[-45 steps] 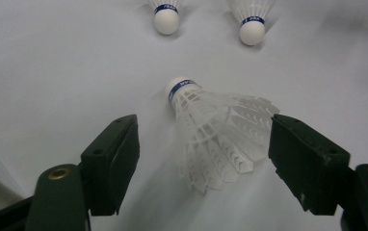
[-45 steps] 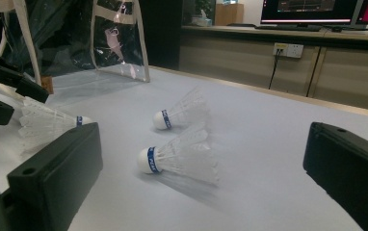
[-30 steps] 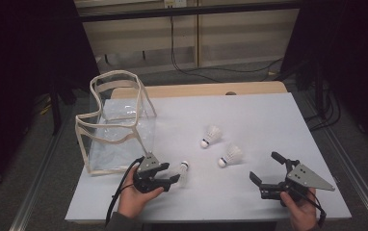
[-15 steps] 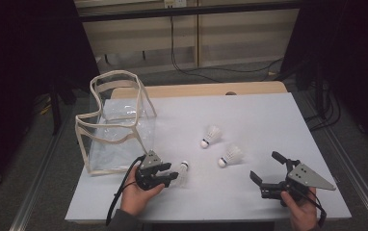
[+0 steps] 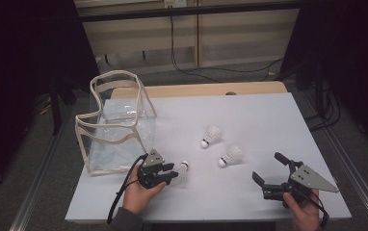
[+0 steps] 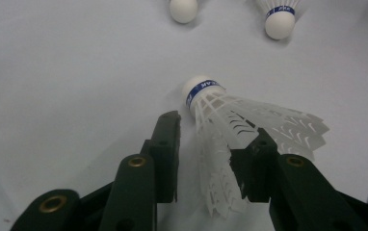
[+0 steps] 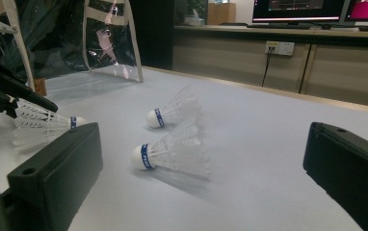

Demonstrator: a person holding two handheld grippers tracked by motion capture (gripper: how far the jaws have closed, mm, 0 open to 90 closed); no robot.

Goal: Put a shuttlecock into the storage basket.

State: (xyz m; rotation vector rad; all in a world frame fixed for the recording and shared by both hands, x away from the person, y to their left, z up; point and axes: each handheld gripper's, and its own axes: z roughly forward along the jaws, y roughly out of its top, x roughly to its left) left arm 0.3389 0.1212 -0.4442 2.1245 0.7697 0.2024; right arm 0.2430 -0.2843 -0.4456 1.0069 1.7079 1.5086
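Left gripper (image 5: 168, 174), held low at the near-left of the desk (image 5: 249, 115), has its 2 black jaws astride the feather skirt of a white shuttlecock (image 5: 181, 170). From the high view this reads merely as a gripper touching something pale; the left gripper view settles it, showing the shuttlecock (image 6: 230, 130) lying on its side with its blue-banded cork pointing away and the skirt between the jaws. One jaw presses against the feathers, while the other stands slightly off them, so the jaws are apart and not clamped, though the feathers hide the exact contact and I cannot be certain.

Right gripper (image 5: 270, 174) sits at the near-right of the desk with its jaws spread wide on nothing; its own view confirms this, with 1 jaw at each lower corner and bare desk between.

2 more shuttlecocks lie mid-desk, well apart from both grippers: the nearer shuttlecock (image 5: 230, 156) and the farther shuttlecock (image 5: 210, 135). The right gripper view shows what the high view cannot, their blue cork bands and their skirts lying flat, the nearer (image 7: 170, 155) ahead of the farther (image 7: 172, 112).

A clear plastic bag (image 5: 115, 122) with cream trim stands open at the desk's left, just behind the left gripper.
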